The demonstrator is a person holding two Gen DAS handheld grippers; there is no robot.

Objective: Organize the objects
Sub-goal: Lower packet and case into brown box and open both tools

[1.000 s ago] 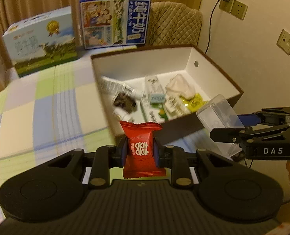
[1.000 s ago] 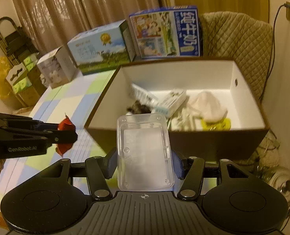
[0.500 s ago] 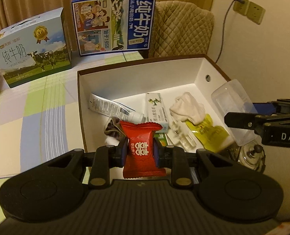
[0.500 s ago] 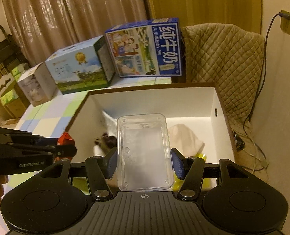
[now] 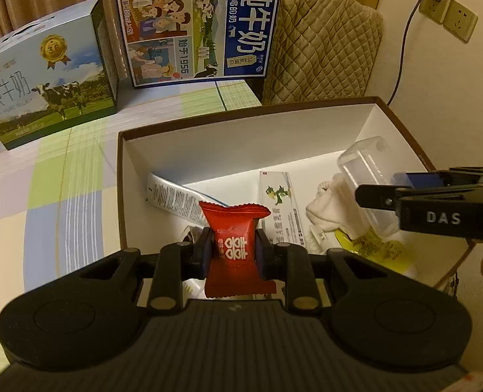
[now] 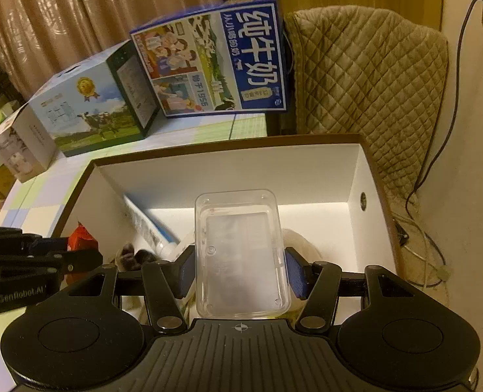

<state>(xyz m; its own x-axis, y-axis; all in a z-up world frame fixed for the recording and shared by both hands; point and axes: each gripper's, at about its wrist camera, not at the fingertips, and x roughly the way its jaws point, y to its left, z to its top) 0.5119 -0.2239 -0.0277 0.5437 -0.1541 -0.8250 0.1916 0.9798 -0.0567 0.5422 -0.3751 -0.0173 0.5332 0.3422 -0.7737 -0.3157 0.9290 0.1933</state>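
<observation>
My left gripper (image 5: 233,251) is shut on a red candy packet (image 5: 233,238) with white characters, held over the near left part of the open brown box (image 5: 228,118). My right gripper (image 6: 239,266) is shut on a clear plastic case (image 6: 239,251), held over the same box (image 6: 228,145). In the left wrist view the right gripper (image 5: 377,197) and the clear case (image 5: 362,170) hang over the box's right side. In the right wrist view the left gripper (image 6: 91,254) with the red packet (image 6: 79,238) shows at the left.
Inside the box lie a white tube (image 5: 172,197), a green-and-white carton (image 5: 280,205), a white cloth (image 5: 328,209), a yellow sachet (image 5: 372,248) and a dark furry thing (image 6: 133,256). Two milk cartons (image 5: 205,29) (image 5: 45,85) stand behind on the checked tablecloth (image 5: 45,196). A quilted chair (image 5: 319,49) stands behind.
Both grippers have moved forward from in front of the box to above its inside, each still holding its object. The box now fills more of both views.
</observation>
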